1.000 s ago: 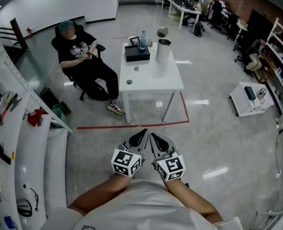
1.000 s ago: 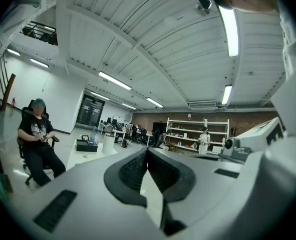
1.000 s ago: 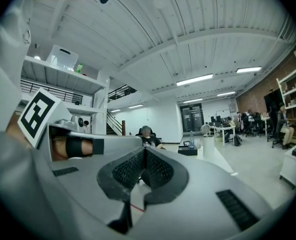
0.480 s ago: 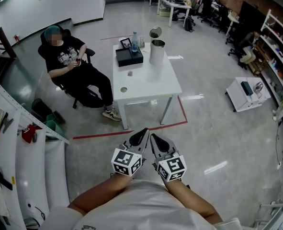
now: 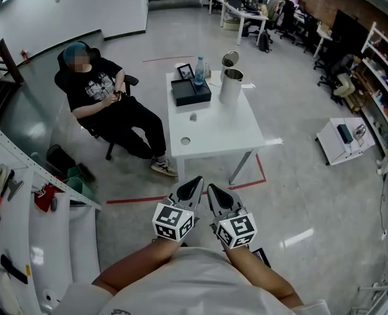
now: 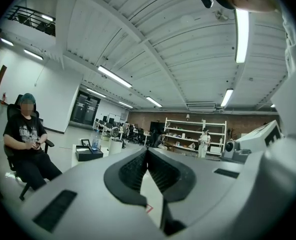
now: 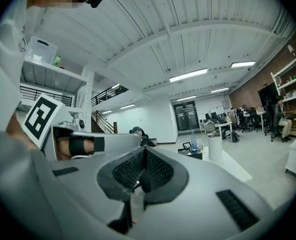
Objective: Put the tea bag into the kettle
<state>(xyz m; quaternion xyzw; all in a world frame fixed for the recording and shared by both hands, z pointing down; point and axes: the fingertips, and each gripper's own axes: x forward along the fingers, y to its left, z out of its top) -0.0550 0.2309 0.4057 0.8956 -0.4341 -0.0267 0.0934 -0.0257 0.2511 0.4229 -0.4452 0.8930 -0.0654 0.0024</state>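
Observation:
The steel kettle (image 5: pixel 231 84) stands with its lid open at the far right of a white table (image 5: pixel 228 128). It also shows far off in the left gripper view (image 6: pixel 116 146) and as the kettle (image 7: pixel 215 147) in the right gripper view. A small pale item (image 5: pixel 193 117) lies mid-table, too small to tell what it is. My left gripper (image 5: pixel 194 184) and right gripper (image 5: pixel 213 191) sit side by side close to my body, short of the table. Both are shut with nothing between their pads.
A black box (image 5: pixel 191 91), a photo frame and a water bottle (image 5: pixel 199 71) stand at the table's far end, and a small round disc (image 5: pixel 185 140) lies near its front. A seated person (image 5: pixel 105 100) is left of the table. Red floor tape (image 5: pixel 136 199) and a shelf rack (image 5: pixel 29 189) are nearby.
The table and kettle have drawn nearer and lower in the head view as I moved toward them. Both grippers keep the same shut pose in front of my body.

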